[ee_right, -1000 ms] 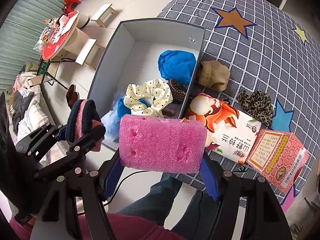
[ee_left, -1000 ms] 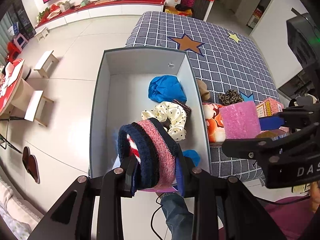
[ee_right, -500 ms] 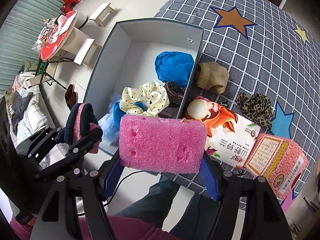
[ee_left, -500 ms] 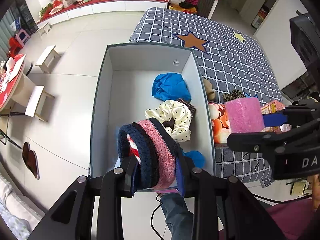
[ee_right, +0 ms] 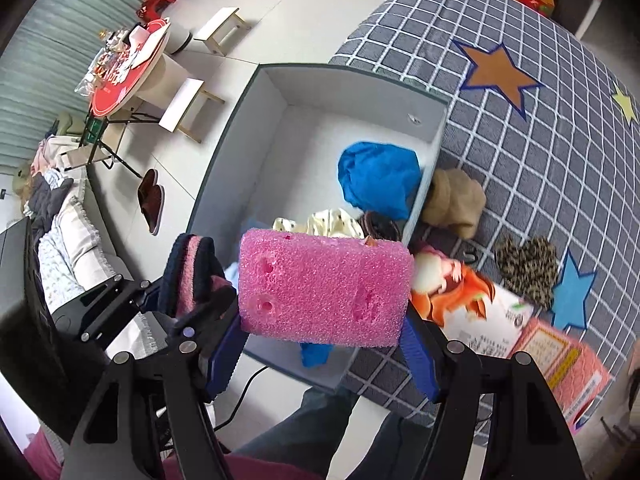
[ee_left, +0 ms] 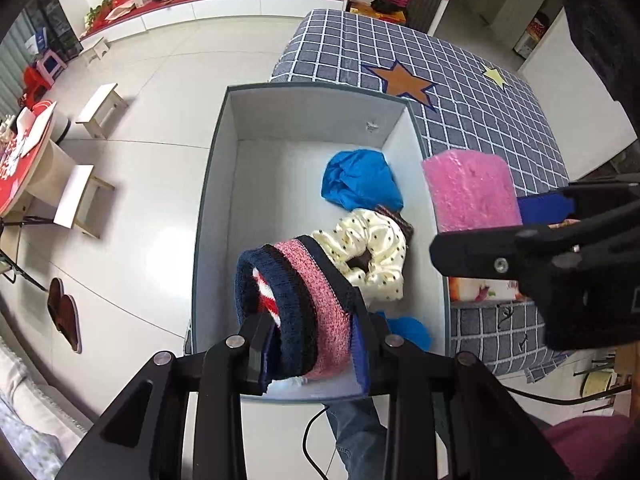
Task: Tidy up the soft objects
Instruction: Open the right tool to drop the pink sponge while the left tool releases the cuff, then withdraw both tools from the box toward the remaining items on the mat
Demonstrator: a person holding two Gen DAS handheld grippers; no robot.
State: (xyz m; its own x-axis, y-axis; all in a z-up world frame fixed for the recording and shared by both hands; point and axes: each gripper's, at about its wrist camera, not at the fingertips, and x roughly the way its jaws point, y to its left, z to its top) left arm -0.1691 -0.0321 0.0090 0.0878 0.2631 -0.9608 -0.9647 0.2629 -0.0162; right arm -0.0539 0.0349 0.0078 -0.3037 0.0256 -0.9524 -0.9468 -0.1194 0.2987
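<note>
My left gripper point(ee_left: 310, 354) is shut on a rolled knit piece point(ee_left: 296, 304), navy, pink and red striped, held over the near end of the grey box point(ee_left: 216, 184). It also shows in the right wrist view point(ee_right: 192, 276). My right gripper point(ee_right: 324, 348) is shut on a pink sponge point(ee_right: 324, 288), held above the box's near right corner; the sponge shows in the left wrist view point(ee_left: 470, 190) too. Inside the box lie a blue cloth point(ee_left: 360, 180), a cream dotted scrunchie point(ee_left: 372, 248) and a small blue item point(ee_left: 408, 330).
The box sits at the edge of a grey checked bedspread point(ee_right: 540, 128). On it lie a tan soft piece point(ee_right: 454, 202), a leopard scrunchie point(ee_right: 526, 266), an orange-white packet point(ee_right: 468, 300) and a pink carton point(ee_right: 568, 368). Stools point(ee_left: 86, 200) and slippers point(ee_left: 64, 314) stand on the floor at left.
The right gripper has carried the pink sponge left and forward, from beside the packet to over the box's right wall. The left gripper holds the knit piece in about the same place.
</note>
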